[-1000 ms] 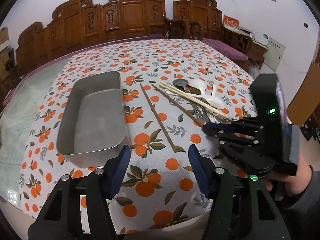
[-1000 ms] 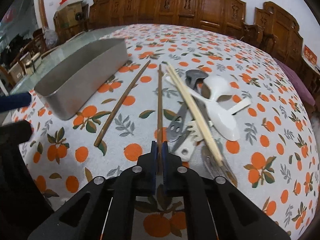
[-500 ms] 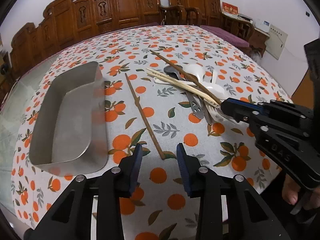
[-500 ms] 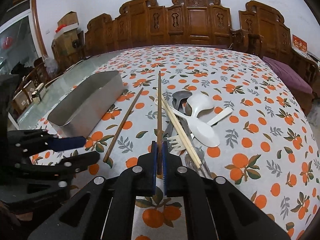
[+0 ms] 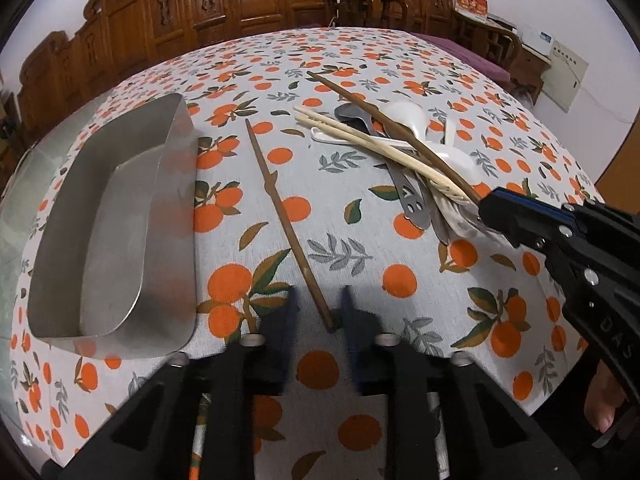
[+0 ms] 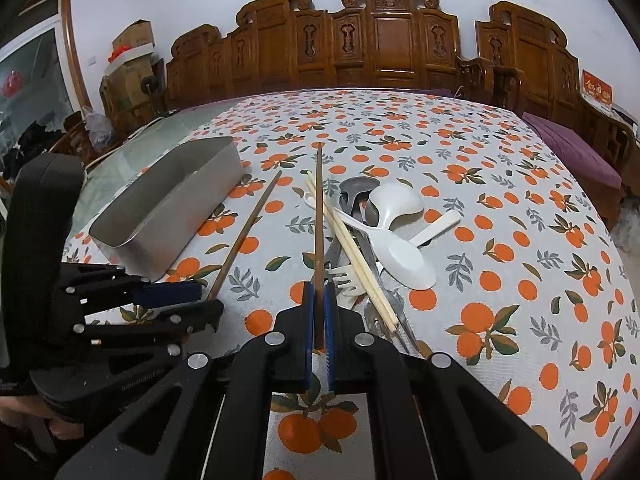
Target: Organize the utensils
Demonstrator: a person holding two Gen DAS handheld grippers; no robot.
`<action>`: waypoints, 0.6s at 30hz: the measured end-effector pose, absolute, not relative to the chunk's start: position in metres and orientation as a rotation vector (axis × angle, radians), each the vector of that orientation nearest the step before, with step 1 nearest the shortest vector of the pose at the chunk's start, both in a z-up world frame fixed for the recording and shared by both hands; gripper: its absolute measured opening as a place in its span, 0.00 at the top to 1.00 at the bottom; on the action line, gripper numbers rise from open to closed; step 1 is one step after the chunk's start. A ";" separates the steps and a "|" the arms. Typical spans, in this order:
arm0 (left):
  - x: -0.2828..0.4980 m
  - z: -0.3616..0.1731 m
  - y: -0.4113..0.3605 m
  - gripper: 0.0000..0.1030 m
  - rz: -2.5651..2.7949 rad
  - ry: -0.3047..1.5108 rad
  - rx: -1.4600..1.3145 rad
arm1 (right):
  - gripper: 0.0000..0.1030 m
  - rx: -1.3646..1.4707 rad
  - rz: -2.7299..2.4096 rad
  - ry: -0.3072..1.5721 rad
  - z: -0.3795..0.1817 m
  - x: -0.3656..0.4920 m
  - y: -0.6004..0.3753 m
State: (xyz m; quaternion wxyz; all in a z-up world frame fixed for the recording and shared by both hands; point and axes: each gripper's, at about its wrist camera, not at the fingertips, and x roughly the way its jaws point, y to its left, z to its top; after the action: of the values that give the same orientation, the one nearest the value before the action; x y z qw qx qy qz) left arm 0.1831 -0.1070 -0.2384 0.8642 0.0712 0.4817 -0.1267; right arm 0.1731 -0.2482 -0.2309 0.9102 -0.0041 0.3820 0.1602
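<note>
A dark brown chopstick (image 5: 280,204) (image 6: 248,228) lies on the orange-print tablecloth beside a metal tray (image 5: 176,208) (image 6: 160,216). My left gripper (image 5: 320,312) (image 6: 200,300) straddles its near end. The jaws are closing, with the stick between them and a gap still showing on both sides. My right gripper (image 6: 319,292) (image 5: 486,204) is shut on a second dark chopstick (image 6: 319,216) (image 5: 384,120), which sticks out forward above the heap of utensils. That heap holds pale chopsticks (image 6: 352,248) (image 5: 360,136), white spoons (image 6: 400,252) (image 5: 408,120) and metal cutlery (image 5: 412,200).
The tray stands empty at the left of the table. Carved wooden chairs (image 6: 392,36) line the far side. A person's hand (image 5: 600,404) shows at the right table edge. Bare glass tabletop (image 6: 132,156) lies left of the cloth.
My left gripper came forward and down onto the near end of the lying chopstick, and its jaws narrowed a lot. The right gripper tilted up a little with its chopstick still gripped.
</note>
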 end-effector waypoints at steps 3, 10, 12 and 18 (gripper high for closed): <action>0.184 -0.237 -0.103 0.96 -0.263 1.022 0.132 | 0.94 -0.021 0.329 0.785 -0.227 0.171 -0.244; 0.175 -0.214 -0.090 0.96 -0.260 0.969 0.107 | 0.94 -0.036 0.327 0.764 -0.211 0.162 -0.238; 0.173 -0.205 -0.086 0.96 -0.263 0.951 0.094 | 0.94 -0.038 0.325 0.758 -0.207 0.159 -0.237; 0.164 -0.175 -0.078 0.96 -0.263 0.866 0.094 | 0.94 -0.045 0.319 0.738 -0.193 0.155 -0.233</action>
State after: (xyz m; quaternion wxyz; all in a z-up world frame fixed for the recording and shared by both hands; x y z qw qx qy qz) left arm 0.1637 -0.0780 -0.1747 0.8982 0.0454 0.4183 -0.1271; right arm 0.1547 -0.2328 -0.1933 0.9200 -0.0218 0.3592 0.1555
